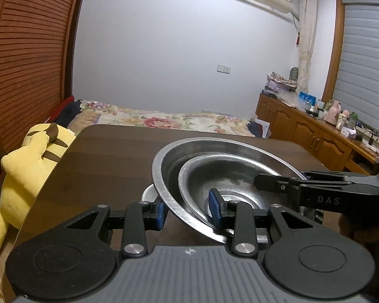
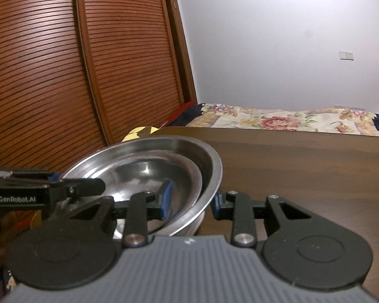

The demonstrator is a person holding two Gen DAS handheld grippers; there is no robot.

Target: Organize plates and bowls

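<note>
A large steel bowl (image 1: 169, 161) holds a smaller steel bowl (image 1: 227, 174) nested inside; both stand on the dark wooden table (image 1: 106, 156), atop something white (image 1: 149, 193) that is mostly hidden. My left gripper (image 1: 188, 208) straddles the near rims of both bowls with its blue pads on either side, jaws parted with a gap to the rims. My right gripper (image 2: 190, 202) straddles the opposite rims the same way, around the large bowl (image 2: 212, 166) and small bowl (image 2: 144, 171). Each gripper shows in the other's view: the right one (image 1: 273, 184), the left one (image 2: 88, 188).
A yellow plush toy (image 1: 30, 169) leans at the table's left edge. A bed with a floral cover (image 1: 164, 120) lies behind the table. Wooden louvred doors (image 2: 63, 75) stand at the left, and a cluttered wooden cabinet (image 1: 315, 131) at the right.
</note>
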